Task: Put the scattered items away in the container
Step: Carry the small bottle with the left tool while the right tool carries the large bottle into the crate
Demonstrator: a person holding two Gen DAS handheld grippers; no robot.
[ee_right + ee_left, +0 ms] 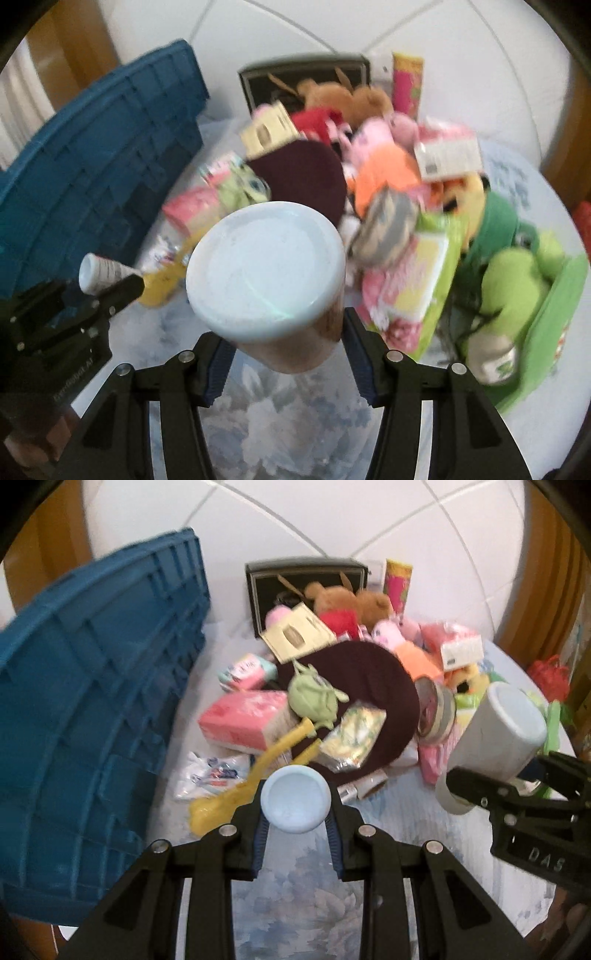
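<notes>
Both grippers carry containers above the cluttered bed.
The left gripper (pixel 295 806) fingers clamp a small pale-blue tube (pixel 294 799); the right gripper (pixel 286 336) fingers grip a large blue-lidded canister (pixel 266 262). The blue crate (pixel 96 686) stands at left, beside the pile.

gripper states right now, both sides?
Left gripper: shut on small white tube.
Right gripper: shut on large pale-blue-capped canister.
</notes>
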